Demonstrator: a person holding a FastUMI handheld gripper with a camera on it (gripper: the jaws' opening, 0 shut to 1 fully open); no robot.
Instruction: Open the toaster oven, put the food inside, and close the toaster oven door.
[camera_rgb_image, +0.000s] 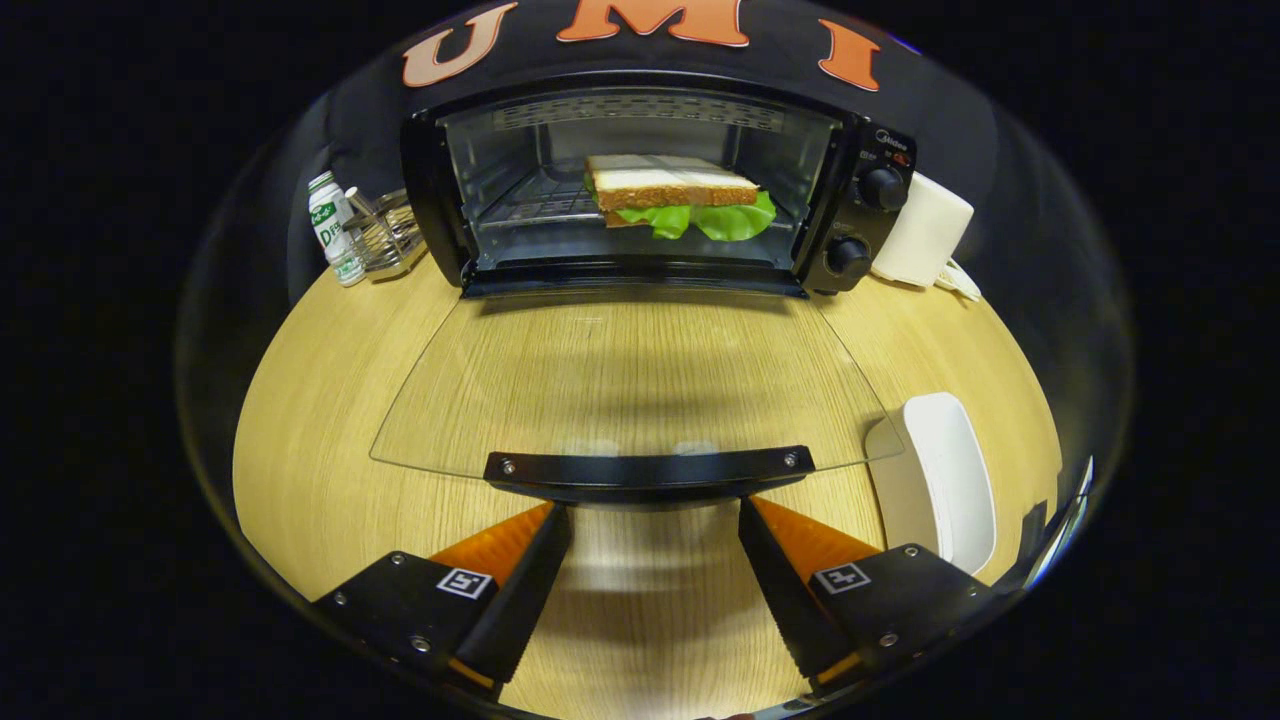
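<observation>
My tongs (655, 520) are released, fingers spread just below the handle (648, 467) of the lowered toaster oven door (620, 380). The sandwich (680, 195) rests on the rack inside the toaster oven (860, 150).

The toaster oven (650, 185) stands at the table's (320, 420) far edge, its glass door (630, 380) folded down flat. A sandwich (675, 195) lies on the rack inside. The gripper (655, 515) is spread wide, fingertips just below the door handle (650, 468), gripping nothing.
</observation>
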